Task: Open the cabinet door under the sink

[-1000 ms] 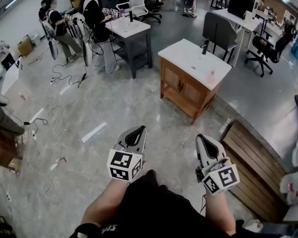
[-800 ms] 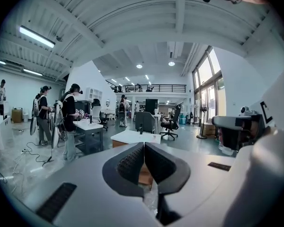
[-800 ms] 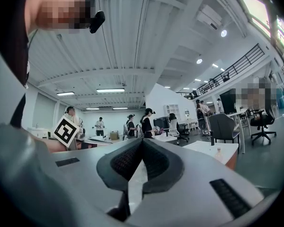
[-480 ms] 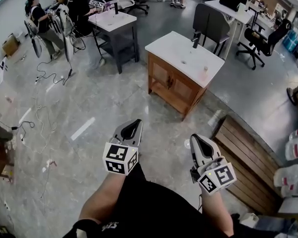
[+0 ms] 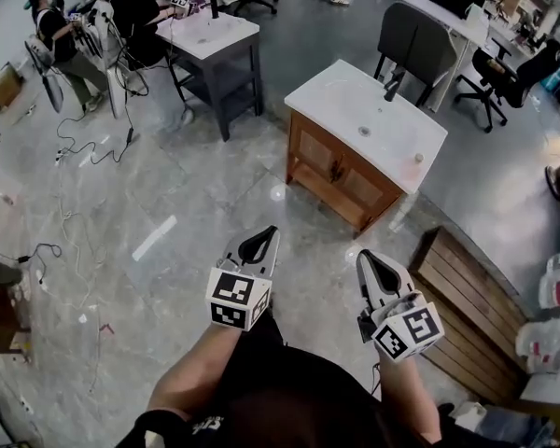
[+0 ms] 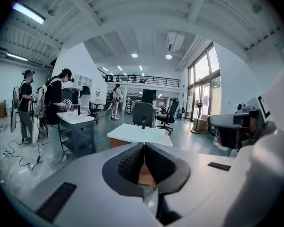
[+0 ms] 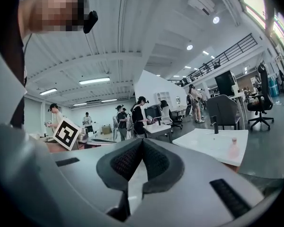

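Note:
The wooden sink cabinet (image 5: 341,174) stands on the floor ahead of me, with a white countertop (image 5: 369,119), a black faucet (image 5: 392,84) and two closed doors facing me. My left gripper (image 5: 264,238) and right gripper (image 5: 367,258) are held side by side well short of it, both shut and empty. In the left gripper view the white countertop (image 6: 139,135) shows just beyond the shut left gripper (image 6: 144,148). From the right gripper (image 7: 141,144) the countertop (image 7: 213,145) lies to the right, with a small pink bottle (image 7: 234,148) on it.
A slatted wooden bench (image 5: 476,311) lies at my right. A grey table (image 5: 215,40) with people around it stands at the back left. Cables (image 5: 84,147) trail over the floor on the left. Office chairs (image 5: 420,49) and desks stand behind the cabinet.
Both grippers have travelled forward with me over the floor, and the cabinet now looks slightly nearer. Both grippers look shut throughout.

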Tool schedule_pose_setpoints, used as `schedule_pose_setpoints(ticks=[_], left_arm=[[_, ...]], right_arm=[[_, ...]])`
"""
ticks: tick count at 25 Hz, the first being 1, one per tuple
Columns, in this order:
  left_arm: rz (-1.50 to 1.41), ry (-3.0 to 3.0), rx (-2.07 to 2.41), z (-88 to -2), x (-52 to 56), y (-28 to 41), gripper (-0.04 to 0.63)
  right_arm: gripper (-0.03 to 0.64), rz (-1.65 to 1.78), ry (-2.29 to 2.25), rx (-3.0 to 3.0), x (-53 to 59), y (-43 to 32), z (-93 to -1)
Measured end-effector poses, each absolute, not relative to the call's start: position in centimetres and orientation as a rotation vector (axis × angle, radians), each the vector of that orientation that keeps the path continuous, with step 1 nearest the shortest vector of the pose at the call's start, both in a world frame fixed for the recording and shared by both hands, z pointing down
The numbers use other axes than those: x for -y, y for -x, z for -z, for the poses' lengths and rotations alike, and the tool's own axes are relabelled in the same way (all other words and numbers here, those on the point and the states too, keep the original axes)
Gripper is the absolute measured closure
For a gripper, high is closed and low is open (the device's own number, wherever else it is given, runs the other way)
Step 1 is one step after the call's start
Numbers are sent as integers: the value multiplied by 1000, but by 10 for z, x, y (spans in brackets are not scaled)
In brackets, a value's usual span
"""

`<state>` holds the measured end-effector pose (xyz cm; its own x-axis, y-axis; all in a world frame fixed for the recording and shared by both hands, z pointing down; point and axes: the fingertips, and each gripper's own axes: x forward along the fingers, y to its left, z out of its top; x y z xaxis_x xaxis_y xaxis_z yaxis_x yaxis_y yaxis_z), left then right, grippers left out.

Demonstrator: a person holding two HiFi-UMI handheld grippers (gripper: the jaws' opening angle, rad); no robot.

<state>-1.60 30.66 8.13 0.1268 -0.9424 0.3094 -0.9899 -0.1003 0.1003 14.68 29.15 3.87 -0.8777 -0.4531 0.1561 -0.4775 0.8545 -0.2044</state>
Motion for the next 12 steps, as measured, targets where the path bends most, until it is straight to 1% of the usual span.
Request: schedule_pose_setpoints(ticks=[4, 7, 9, 12], left_arm=[[-278, -2130, 1849, -99, -264, 76, 575], [-300, -2151, 1801, -111, -231, 108, 575], [-312, -2172, 1779, -115, -211, 122, 575], [-309, -2185, 1739, -122, -192, 131, 575]], right_arm=[[603, -384, -734, 2886, -244, -73, -53], [603, -398, -772, 2896, -212, -28, -51], [603, -412, -792, 2893, -197, -8, -54], [603, -451, -815, 2847, -187, 0, -69]])
